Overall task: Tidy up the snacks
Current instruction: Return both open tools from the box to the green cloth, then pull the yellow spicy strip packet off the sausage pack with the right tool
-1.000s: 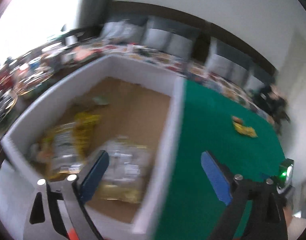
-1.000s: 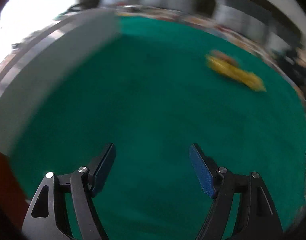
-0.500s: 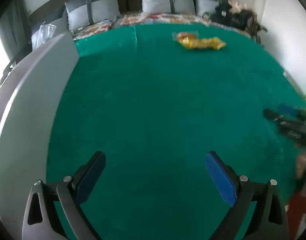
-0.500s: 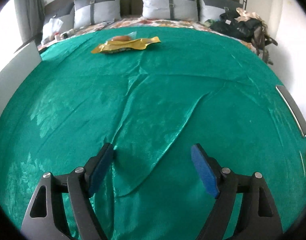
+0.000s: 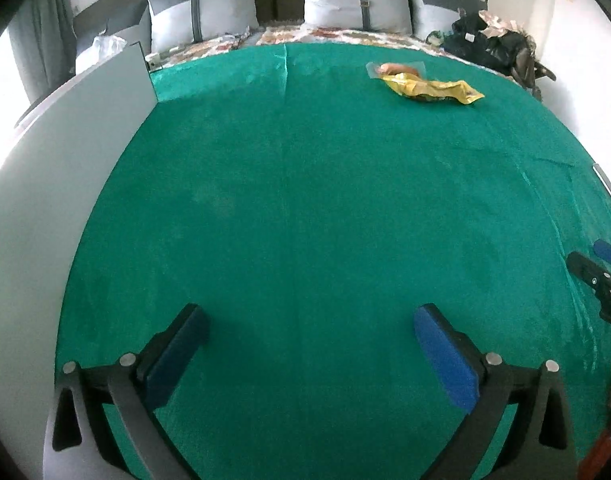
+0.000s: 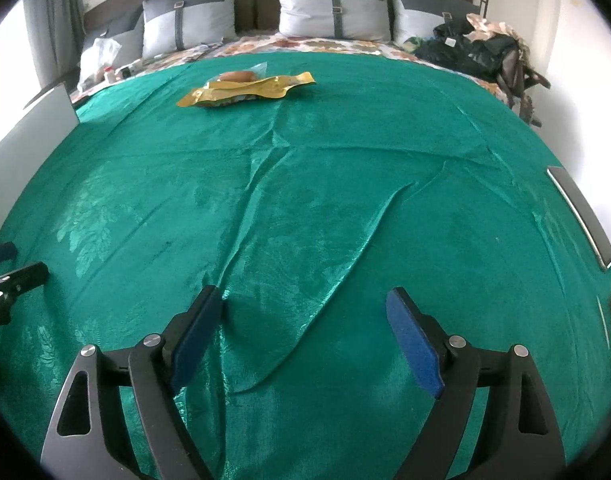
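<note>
A yellow snack packet (image 5: 433, 89) lies flat on the green cloth far ahead, with a clear-wrapped bun (image 5: 395, 69) touching its far side. The packet (image 6: 245, 90) and bun (image 6: 236, 76) also show in the right wrist view. The white box (image 5: 57, 184) stands along the left; only its outer wall shows, its inside is hidden. My left gripper (image 5: 311, 334) is open and empty, low over the cloth. My right gripper (image 6: 303, 322) is open and empty over a creased patch of cloth. Both are far short of the snacks.
The green cloth (image 6: 345, 184) covers a bed, with creases in the middle. Grey pillows (image 6: 333, 6) line the headboard. Dark bags (image 6: 477, 54) sit at the far right corner. A plastic bag (image 6: 99, 54) lies at the far left. The right gripper's tip (image 5: 597, 268) shows at the left view's right edge.
My left gripper swung away from over the open box with its snack bags to face the cloth. My right gripper turned from the box wall toward the yellow packet. Both stayed open.
</note>
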The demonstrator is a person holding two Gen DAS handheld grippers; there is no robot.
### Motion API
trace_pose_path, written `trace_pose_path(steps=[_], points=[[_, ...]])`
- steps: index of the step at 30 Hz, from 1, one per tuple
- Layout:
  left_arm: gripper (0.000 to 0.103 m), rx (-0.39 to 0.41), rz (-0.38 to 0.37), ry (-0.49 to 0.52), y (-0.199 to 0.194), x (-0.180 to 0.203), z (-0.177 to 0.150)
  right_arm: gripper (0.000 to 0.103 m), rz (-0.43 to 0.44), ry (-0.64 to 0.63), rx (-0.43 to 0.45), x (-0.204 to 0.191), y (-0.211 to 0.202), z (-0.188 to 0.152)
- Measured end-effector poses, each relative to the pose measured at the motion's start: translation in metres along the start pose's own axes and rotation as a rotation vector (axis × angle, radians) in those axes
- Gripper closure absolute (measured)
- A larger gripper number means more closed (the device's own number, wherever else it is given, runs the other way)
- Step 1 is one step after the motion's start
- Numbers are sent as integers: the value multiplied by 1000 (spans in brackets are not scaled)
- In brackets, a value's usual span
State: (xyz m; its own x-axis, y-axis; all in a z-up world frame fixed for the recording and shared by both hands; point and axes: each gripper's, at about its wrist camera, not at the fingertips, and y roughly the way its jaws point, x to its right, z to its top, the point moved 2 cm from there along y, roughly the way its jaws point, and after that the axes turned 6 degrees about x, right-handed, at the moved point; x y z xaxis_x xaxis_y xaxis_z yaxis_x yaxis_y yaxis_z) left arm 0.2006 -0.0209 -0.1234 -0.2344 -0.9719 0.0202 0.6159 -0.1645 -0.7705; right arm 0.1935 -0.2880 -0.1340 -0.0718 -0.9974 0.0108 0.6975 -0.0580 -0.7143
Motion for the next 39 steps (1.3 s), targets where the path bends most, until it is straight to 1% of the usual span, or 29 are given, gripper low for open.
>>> trace_pose_path(steps=[8, 17, 22, 26, 28, 30, 32, 33, 35, 37, 39], points=[[0, 6, -4, 8, 4, -2, 4, 16, 0, -1, 0, 0, 0, 0], [0, 23, -9, 17, 16, -16, 17, 16, 0, -1, 0, 0, 0, 0], [0, 28, -43, 45, 21, -26, 22, 16, 0, -1, 0, 0, -1, 0], [0, 28, -43, 47, 21, -30, 23, 16, 2, 1, 0, 0, -1, 0], [0, 28, -44, 46, 21, -31, 23, 14, 11, 4, -3, 0, 0, -1], [0, 28, -42, 47, 22, -29, 23, 11, 27, -4, -24, 0, 3, 2], [0, 28, -43, 47, 22, -29, 23, 12, 56, 16, -56, 1, 11, 14], [0, 28, -43, 47, 22, -31, 23, 12, 92, 48, -70, 3, 17, 24], [0, 28, -43, 47, 22, -29, 23, 13, 156, 152, -101, 4, 39, 59], [0, 28, -43, 47, 22, -31, 23, 14, 188, 267, -120, 3, 65, 95], [0, 28, -43, 47, 22, -31, 23, 14, 206, 329, -136, -5, 94, 129]])
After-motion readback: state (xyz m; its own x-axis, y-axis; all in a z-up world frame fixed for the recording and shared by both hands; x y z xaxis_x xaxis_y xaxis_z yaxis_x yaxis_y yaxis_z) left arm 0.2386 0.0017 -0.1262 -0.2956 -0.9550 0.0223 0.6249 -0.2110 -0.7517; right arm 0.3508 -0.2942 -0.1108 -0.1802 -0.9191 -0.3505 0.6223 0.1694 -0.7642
